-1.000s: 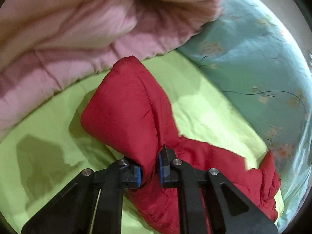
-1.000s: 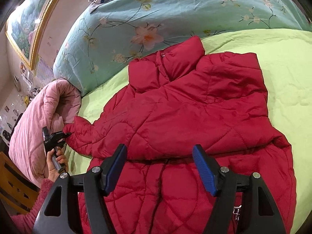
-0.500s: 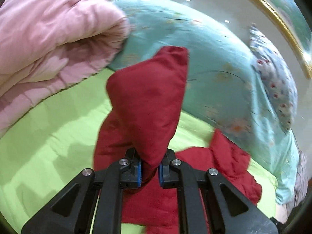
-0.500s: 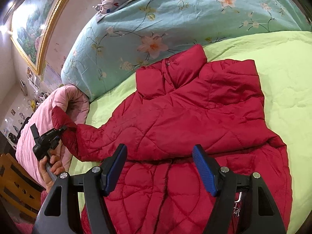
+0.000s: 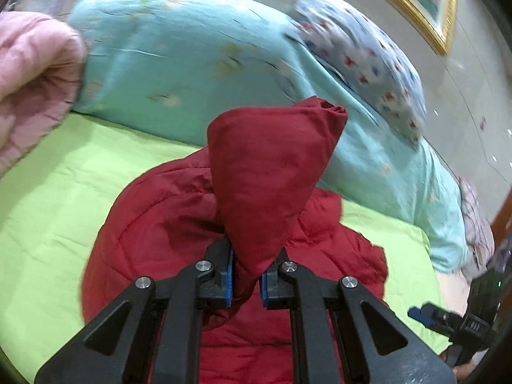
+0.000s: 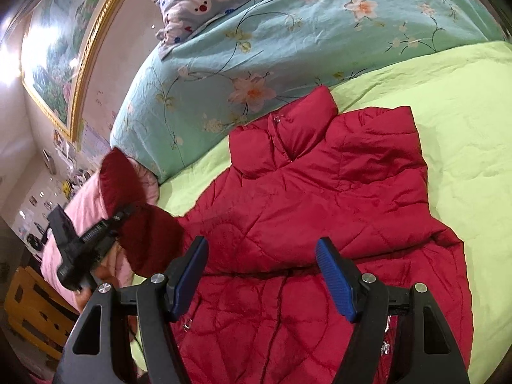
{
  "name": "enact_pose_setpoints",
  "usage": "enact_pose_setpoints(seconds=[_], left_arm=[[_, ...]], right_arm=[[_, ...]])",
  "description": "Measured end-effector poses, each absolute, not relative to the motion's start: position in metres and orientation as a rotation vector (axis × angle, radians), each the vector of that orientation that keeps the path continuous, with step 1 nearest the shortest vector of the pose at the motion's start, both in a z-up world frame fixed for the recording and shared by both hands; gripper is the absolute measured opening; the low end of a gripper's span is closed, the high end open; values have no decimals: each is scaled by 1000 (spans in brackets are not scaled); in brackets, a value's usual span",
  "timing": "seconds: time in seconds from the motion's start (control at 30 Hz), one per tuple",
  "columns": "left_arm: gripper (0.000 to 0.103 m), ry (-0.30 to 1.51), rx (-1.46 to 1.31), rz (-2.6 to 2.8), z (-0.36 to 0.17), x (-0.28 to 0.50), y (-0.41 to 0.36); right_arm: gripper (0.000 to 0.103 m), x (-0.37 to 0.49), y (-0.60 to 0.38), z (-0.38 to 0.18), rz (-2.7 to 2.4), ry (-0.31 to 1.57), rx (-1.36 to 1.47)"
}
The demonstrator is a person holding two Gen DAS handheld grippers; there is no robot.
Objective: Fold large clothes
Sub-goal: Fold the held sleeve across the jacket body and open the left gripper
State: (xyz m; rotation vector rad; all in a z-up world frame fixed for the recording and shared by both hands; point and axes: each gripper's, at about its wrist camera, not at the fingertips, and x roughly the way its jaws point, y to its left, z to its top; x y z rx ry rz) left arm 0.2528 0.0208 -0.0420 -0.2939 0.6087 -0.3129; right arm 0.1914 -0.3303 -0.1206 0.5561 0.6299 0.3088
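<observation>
Left hand-held gripper (image 5: pixel 245 276) clamps red jacket (image 6: pixel 320 211) sleeve (image 5: pixel 272 172), blocking frame centre; right hand-held gripper (image 6: pixel 260 275) gapes wide, empty. Pink quilt (image 5: pixel 35 76) upper left, floral duvet (image 6: pixel 288 38) behind.

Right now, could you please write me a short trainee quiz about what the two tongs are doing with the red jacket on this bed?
1. True or false: the left tongs are shut on the sleeve of the red jacket and hold it lifted above the green sheet.
2. Multiple choice: the right tongs are A) shut on the collar, B) open above the jacket's body, gripping nothing, C) shut on the pink quilt.
3. Fill in: the jacket's collar points toward the ____ floral duvet.

Key: 1 true; 2 B; 3 blue.
</observation>
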Motion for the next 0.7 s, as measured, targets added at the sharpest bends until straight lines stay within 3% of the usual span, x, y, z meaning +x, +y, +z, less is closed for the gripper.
enact_pose_setpoints(seconds=[0.33,0.7], left_arm=[[9,733,-140,-406,-88,262,-100],[9,779,-30,-424,-117,266,-164]], right_arm=[[72,200,-368,-119,331,598,698],[72,204,-399,-125,302,579,750]])
